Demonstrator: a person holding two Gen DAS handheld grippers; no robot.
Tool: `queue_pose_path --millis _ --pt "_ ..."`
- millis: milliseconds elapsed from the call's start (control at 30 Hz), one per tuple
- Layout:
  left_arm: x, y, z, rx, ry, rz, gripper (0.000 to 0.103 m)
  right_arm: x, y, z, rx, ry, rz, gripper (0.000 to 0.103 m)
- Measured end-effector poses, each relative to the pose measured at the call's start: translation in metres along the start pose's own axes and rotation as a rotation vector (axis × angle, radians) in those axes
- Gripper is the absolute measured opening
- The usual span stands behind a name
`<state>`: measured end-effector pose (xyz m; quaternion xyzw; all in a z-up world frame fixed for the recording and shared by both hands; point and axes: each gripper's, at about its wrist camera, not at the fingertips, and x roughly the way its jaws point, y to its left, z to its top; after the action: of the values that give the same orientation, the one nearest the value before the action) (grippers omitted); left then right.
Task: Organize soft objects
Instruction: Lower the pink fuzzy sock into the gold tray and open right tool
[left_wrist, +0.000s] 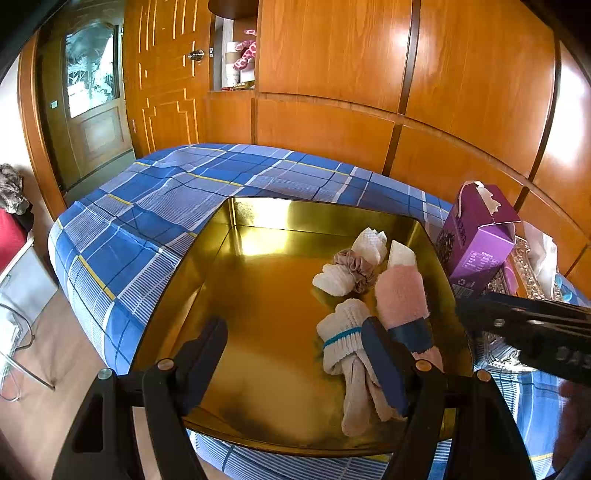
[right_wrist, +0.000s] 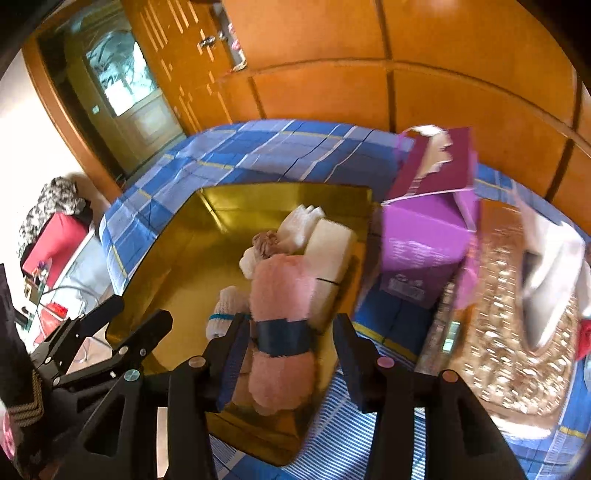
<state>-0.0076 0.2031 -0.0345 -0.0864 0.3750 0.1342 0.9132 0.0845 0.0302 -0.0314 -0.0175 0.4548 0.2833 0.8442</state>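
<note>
The right gripper (right_wrist: 288, 354) has its jaws parted around a pink sock (right_wrist: 282, 291) with a dark band, which lies in the gold tray (right_wrist: 166, 258) at the middle of the right wrist view; one pad seems to brush it, the other stands clear, so the sock looks released. To finish well, I'd open wider and lift straight out so the fluffy cloth does not snag. The left gripper (left_wrist: 295, 354) hangs with open jaws, empty, over the tray's near edge by a white sock (left_wrist: 347, 332). The tray's left half is bare. A purple box (right_wrist: 424, 243) stands just beside the right rim.
</note>
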Motion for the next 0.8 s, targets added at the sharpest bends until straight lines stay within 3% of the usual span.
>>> queue_pose_path --millis 800 --pt "-0.021 -0.026 -0.001 0.068 -0.047 -0.051 0.076 -0.095 -0.057 -0.048 0.064 -0.249 -0.161 0.047"
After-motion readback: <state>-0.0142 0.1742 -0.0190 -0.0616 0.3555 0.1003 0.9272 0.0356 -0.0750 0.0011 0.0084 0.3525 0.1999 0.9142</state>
